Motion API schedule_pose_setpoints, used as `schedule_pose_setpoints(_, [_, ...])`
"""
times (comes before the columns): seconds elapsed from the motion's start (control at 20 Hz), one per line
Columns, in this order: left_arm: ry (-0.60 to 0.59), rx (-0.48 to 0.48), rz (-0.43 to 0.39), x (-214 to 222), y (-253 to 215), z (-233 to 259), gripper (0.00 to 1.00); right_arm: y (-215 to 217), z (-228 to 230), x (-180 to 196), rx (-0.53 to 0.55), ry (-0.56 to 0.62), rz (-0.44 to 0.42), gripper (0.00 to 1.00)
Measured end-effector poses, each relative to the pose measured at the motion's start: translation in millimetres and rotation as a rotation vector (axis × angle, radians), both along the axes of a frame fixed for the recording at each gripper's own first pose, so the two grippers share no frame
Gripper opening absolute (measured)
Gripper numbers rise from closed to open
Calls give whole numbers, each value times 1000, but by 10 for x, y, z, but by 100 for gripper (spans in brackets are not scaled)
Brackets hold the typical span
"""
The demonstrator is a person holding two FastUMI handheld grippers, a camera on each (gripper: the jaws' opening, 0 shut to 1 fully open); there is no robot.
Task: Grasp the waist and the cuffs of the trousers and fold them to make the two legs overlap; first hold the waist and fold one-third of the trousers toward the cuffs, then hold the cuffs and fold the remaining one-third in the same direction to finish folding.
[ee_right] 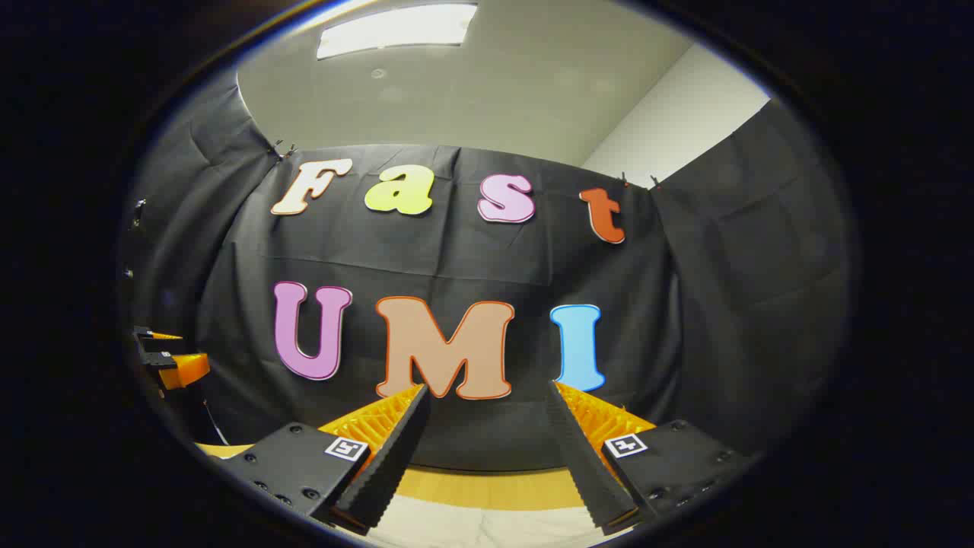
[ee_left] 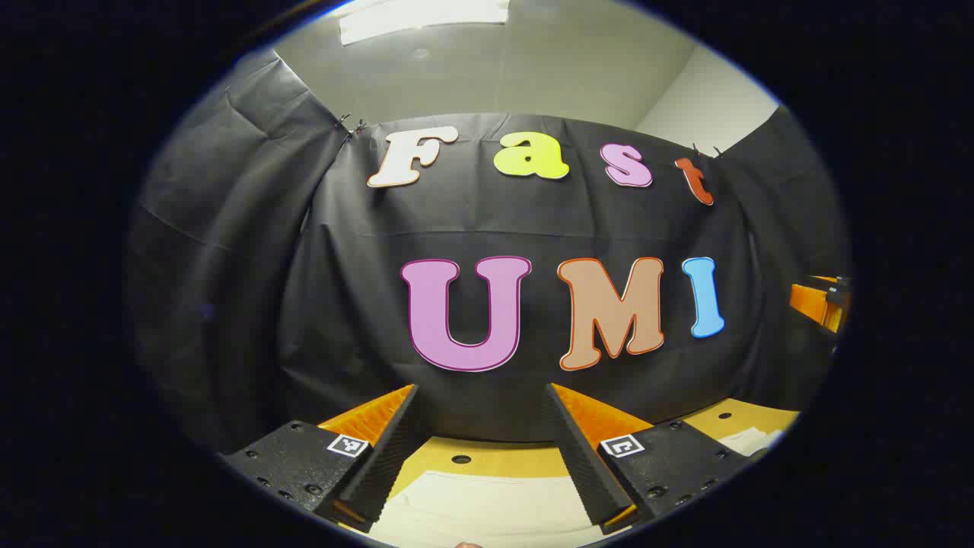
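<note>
Left fingers: the left gripper (ee_left: 481,396) is spread wide, its two fingers (ee_left: 384,457) apart with nothing between them; they point level at the cloth wall.
Right fingers: the right gripper (ee_right: 487,396) is likewise released, its fingers (ee_right: 388,464) well apart and grasping nothing, aimed at the same wall.
Trousers: a pale, cream fabric, which appears to be the trousers (ee_left: 487,506), lies flat on the table below and between the left fingers, touching neither. In the right gripper view the same pale fabric (ee_right: 487,529) lies low between the right fingers, also untouched.
Table: a tan wooden table (ee_left: 494,459) shows just beyond the fabric, past the left fingertips, with a small dark hole in it. In the right gripper view its far edge (ee_right: 487,487) runs as a strip between the fingers.
Wall: black cloth (ee_left: 342,304) hangs straight ahead of both pairs of fingers, creased and clipped at the top.
Other gripper: from the left gripper view, part of the right one (ee_left: 822,301) shows far off to the right; from the right gripper view, the left one (ee_right: 163,361) shows far to the left.
Ceiling: a lit panel (ee_right: 396,27) sits high above the fingers.
</note>
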State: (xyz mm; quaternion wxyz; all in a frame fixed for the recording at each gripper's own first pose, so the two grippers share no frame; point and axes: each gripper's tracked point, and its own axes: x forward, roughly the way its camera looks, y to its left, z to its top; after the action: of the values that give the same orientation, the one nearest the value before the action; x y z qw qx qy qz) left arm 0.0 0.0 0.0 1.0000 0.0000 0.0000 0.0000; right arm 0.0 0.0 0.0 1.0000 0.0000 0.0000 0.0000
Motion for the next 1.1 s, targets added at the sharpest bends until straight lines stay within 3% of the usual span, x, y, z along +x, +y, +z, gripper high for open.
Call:
schedule_pose_setpoints(0.85, [33, 52, 22, -282, 98, -129, 94, 12, -121, -151, -20, 34, 35, 97])
schedule_pose_setpoints(1.1, [32, 122, -32, -410, 111, -202, 93, 23, -139, -187, -6, 39, 44, 97])
